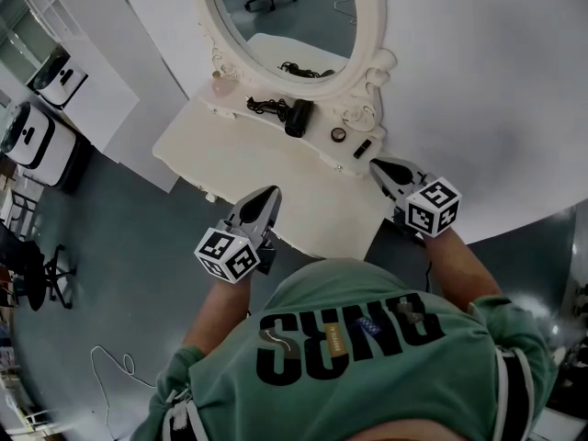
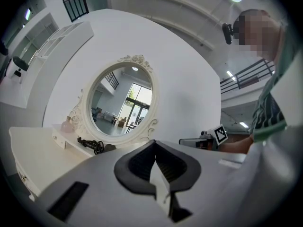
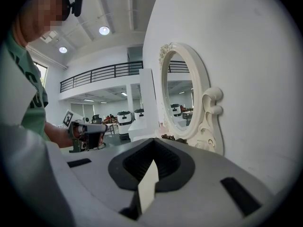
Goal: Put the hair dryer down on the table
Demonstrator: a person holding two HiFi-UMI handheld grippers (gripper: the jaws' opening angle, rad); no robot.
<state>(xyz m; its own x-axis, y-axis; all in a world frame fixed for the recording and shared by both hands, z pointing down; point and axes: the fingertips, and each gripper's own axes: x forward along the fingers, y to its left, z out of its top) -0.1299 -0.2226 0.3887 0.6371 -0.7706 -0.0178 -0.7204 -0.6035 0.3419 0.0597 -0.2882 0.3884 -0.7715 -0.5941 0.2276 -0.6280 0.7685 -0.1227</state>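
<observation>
White dressing table [image 1: 248, 159] with one oval mirror [image 1: 285, 16] fills my head view. One black hair dryer [image 1: 299, 118] lies on the shelf under that mirror, at twelve o'clock from my two grippers, its cord [image 1: 265, 107] bunched at its nine o'clock. One round item [image 1: 338, 134] and one small black item [image 1: 363, 148] sit toward its four o'clock. I see the left gripper [image 1: 268, 195] and the right gripper [image 1: 377, 165] at the table's near edge, each with its jaws pressed together on nothing, well apart from the dryer.
</observation>
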